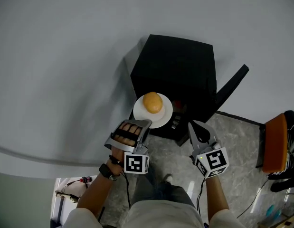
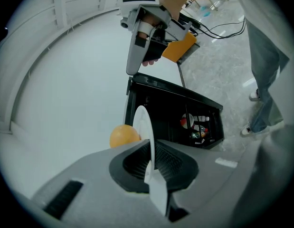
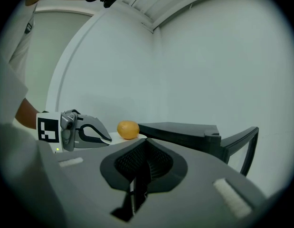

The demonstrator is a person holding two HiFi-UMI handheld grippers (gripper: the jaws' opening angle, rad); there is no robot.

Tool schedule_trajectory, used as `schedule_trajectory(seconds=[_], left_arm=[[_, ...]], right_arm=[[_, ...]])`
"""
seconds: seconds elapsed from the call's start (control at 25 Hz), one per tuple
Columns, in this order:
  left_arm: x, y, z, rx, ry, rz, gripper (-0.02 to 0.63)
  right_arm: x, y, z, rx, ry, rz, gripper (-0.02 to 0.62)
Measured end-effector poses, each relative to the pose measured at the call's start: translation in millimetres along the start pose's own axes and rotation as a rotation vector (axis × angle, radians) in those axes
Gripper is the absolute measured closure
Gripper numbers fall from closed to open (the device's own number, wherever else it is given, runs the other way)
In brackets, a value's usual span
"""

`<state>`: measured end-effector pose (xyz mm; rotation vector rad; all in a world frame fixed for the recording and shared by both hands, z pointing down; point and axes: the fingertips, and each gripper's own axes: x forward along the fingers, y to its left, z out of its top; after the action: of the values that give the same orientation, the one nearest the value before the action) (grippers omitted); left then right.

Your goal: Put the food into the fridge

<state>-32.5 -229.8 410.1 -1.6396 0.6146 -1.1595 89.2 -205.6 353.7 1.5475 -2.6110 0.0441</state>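
Here the carrying step is in hand, with the food not yet inside. To the left of the small black box-shaped fridge, the left gripper is clamped on the near rim of a round white plate; its own view shows both jaws pressed onto the thin edge. On the plate sits the food, a round orange-yellow piece, a roll or a fruit, I cannot tell which. Plate and food hang just before the fridge's front edge, at about the level of its top as seen from the right gripper view. The fridge's thin black door stands swung open on its right side, and the opening faces the person. To the right of the plate and near the fridge's front, the right gripper has its jaws together with nothing between them.

Next, I judge, the plate must be lowered to the opening and slid in level, since the round food could roll off a tilted plate.
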Motion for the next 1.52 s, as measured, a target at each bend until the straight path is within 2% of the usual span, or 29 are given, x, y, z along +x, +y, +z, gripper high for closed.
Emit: schedule_trajectory(seconds=[0.24, 0.56, 0.88, 1.16, 1.52], left_arm=[[26.6, -16.6, -9.8, 0.019, 0.004, 0.000, 0.589], [62.5, -40.5, -9.2, 0.003, -0.012, -0.019, 0.589], [92.0, -49.3, -8.9, 0.031, -0.015, 0.020, 0.589], [114.7, -56.9, -20.9, 0.050, 0.015, 0.036, 0.589], [137.7, -85.4, -14.7, 0.017, 0.002, -0.022, 0.589]], right_arm=[[26.6, -7.1, -32.7, 0.009, 0.031, 0.023, 0.589], [58.2, -22.4, -59.6, 0.019, 0.040, -0.009, 0.589], [63.0, -27.7, -81.1, 0.028, 0.056, 0.002, 0.588], [69.9, -35.2, -99.6, 0.037, 0.048, -0.033, 0.589], [82.6, -44.4, -113.3, 0.033, 0.031, -0.058, 0.589]])
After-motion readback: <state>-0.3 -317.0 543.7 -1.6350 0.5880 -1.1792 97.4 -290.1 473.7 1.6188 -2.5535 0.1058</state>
